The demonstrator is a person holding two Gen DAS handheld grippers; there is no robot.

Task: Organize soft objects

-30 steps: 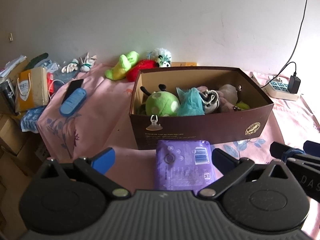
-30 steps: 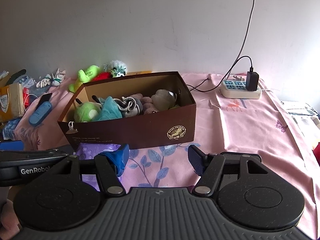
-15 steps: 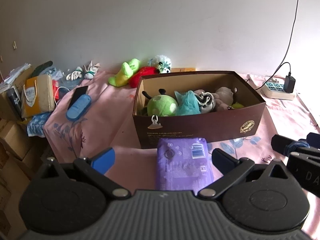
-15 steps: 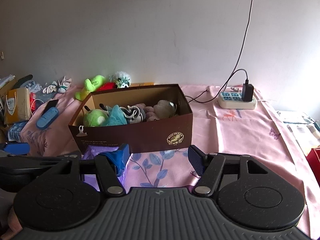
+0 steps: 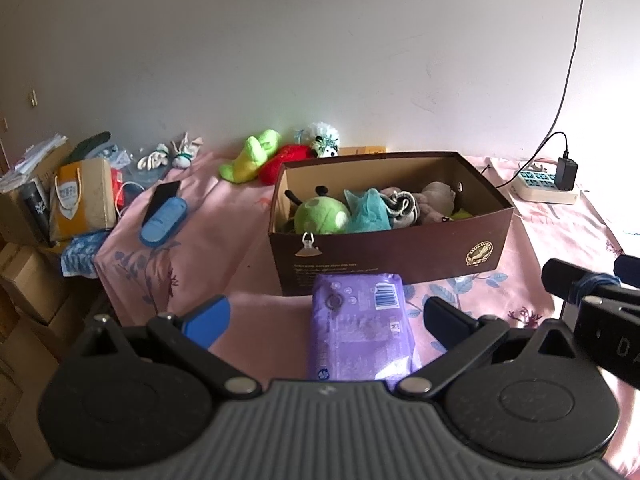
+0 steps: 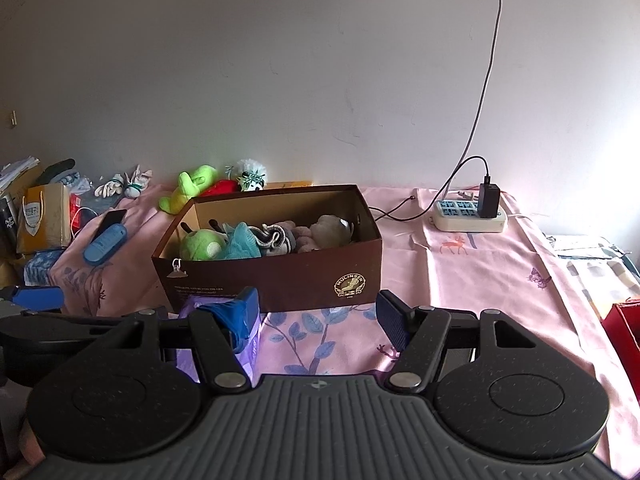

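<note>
A brown cardboard box (image 5: 392,256) (image 6: 280,280) stands on the pink tablecloth and holds a green plush (image 5: 322,216), a teal mesh puff (image 5: 368,216) and grey soft items. In front of it a purple soft pack (image 5: 360,328) (image 6: 195,305) lies flat. My left gripper (image 5: 326,318) is open, its fingers wide on either side of the pack without touching it. My right gripper (image 6: 318,314) is open and empty over the cloth, right of the pack. More plush toys lie behind the box: a green one (image 5: 248,156), a red one (image 5: 286,158) and a white one (image 5: 326,142).
A blue case (image 5: 164,222) and a dark phone lie at the table's left edge. A paper bag (image 5: 82,200) and cardboard boxes crowd the left. A power strip (image 6: 470,218) with a charger and cable sits at the back right. A red container (image 6: 624,324) shows at far right.
Both grippers have drawn back and risen, so the box looks smaller and farther. The purple pack stays on the cloth between the left fingers. Both grippers remain open.
</note>
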